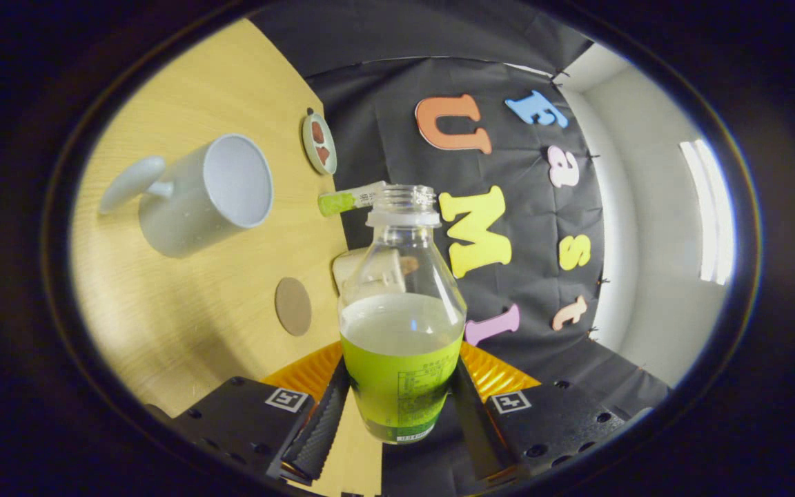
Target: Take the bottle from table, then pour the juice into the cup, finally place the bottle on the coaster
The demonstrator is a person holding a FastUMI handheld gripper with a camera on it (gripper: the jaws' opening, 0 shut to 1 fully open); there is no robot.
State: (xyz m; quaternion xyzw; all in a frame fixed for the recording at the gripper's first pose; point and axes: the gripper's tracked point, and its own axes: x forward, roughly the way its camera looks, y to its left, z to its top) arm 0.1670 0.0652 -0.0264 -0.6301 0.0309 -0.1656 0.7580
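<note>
The gripper (397,407) is clamped on the bottle (401,324), one finger pressing each side of its green label; the bottle is uncapped and about half full of juice, lifted clear of the table (183,304), its mouth pointing beyond the fingers; the white cup (208,193) stands well apart across bare wood; the round brown coaster (293,306) lies between cup and bottle, near the table edge, with free surface around it.
</note>
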